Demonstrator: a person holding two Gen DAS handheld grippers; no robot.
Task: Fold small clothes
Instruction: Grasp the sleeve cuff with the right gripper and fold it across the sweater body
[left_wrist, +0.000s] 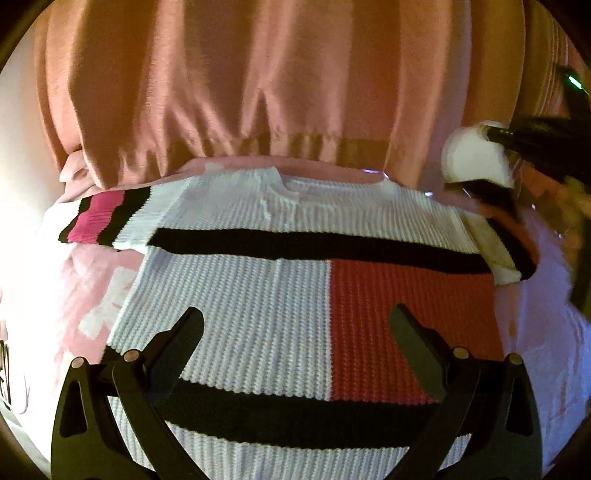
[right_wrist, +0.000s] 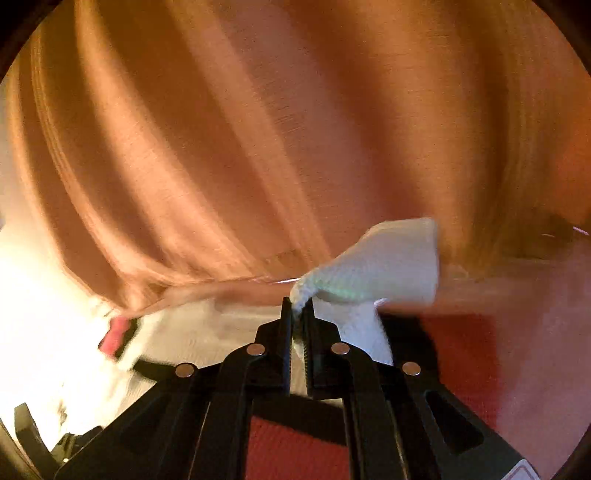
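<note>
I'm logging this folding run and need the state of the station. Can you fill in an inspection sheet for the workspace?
Surface: pink printed cover under the garment.
Job's things: knit sweater, white with black stripes and a red panel, lying flat; its sleeve on the red-panel side is lifted, the other sleeve lies spread out.
Clutter: nothing seen.
Grippers: left gripper open, above the sweater; right gripper shut on the sleeve's white cuff.
Cables: nothing seen.
Surroundings: a person in a pink top stands close behind the table; picture blurred.
</note>
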